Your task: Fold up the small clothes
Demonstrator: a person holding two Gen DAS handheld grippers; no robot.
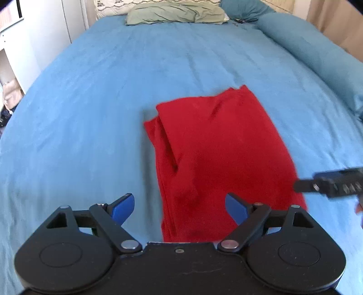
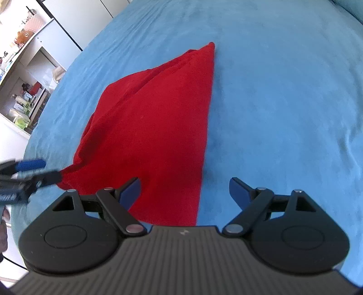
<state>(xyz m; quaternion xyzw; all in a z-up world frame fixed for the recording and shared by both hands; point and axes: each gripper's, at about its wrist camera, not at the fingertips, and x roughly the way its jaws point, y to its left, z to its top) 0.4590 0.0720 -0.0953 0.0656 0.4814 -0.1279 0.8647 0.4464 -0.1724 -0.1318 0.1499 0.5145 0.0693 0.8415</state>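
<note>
A red garment (image 1: 217, 145) lies folded in layers on the blue bed cover (image 1: 90, 102). My left gripper (image 1: 180, 207) is open and empty, hovering over the garment's near left edge. In the right wrist view the same garment (image 2: 154, 127) stretches away from me. My right gripper (image 2: 185, 190) is open and empty above the garment's near right edge. The right gripper's tip shows blurred at the right of the left wrist view (image 1: 326, 183), by the garment's right edge. The left gripper shows blurred in the right wrist view (image 2: 29, 174), at the garment's left corner.
A green pillow (image 1: 174, 12) and teal pillows (image 1: 245, 9) lie at the head of the bed. A long teal bolster (image 1: 317, 54) runs along the right side. White shelves with small items (image 2: 29, 90) stand beside the bed on the left.
</note>
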